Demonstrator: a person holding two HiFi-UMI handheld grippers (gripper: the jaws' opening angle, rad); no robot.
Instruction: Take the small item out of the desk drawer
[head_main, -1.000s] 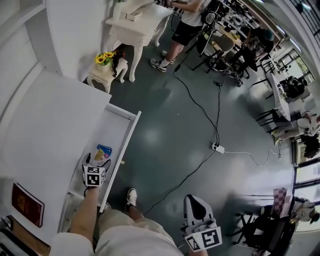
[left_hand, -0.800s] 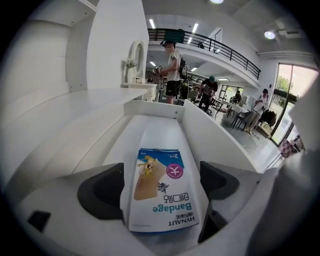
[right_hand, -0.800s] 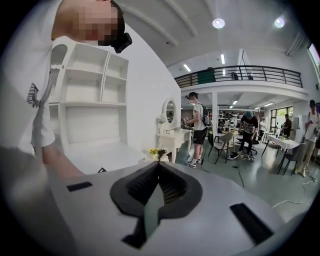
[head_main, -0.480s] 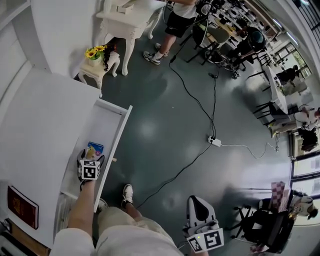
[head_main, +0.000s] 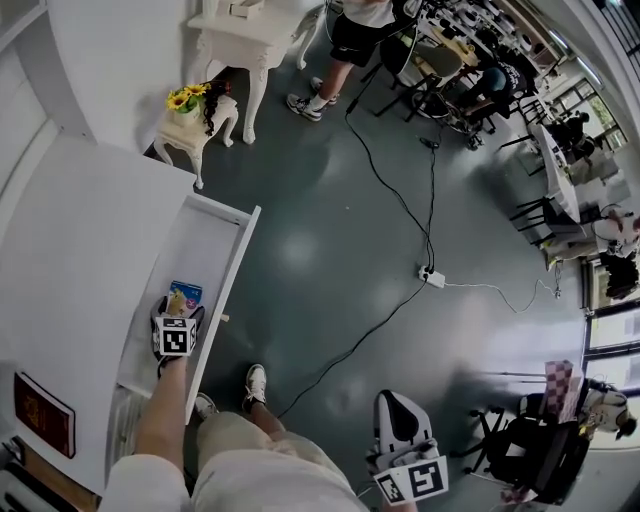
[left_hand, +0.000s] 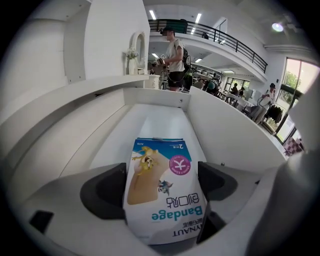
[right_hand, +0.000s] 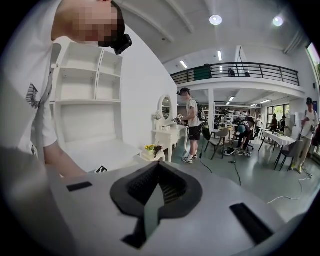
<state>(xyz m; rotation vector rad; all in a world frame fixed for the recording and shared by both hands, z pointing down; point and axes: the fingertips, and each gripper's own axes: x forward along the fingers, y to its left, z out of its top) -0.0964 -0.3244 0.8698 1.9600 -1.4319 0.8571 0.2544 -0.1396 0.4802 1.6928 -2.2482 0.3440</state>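
The white desk drawer (head_main: 228, 262) stands pulled open at the left. In it lies the small item, a white and blue bandage box (head_main: 184, 297) with a cartoon print. My left gripper (head_main: 173, 318) reaches down into the drawer. In the left gripper view the bandage box (left_hand: 161, 190) sits between the two dark pads (left_hand: 104, 197), which are closing on its long sides. I cannot see them pressing it. My right gripper (head_main: 397, 418) hangs low at the right, over the floor, away from the drawer. Its jaws meet with nothing between them (right_hand: 152, 200).
The white desk top (head_main: 80, 250) carries a dark red booklet (head_main: 42, 412) near its front corner. A small stool with sunflowers (head_main: 193, 105) and a white dressing table (head_main: 250, 35) stand beyond. Cables and a power strip (head_main: 433, 277) lie on the grey floor. People stand at the back.
My left gripper has moved forward in the drawer, so the bandage box now lies between its jaws. The right gripper has stayed where it was.
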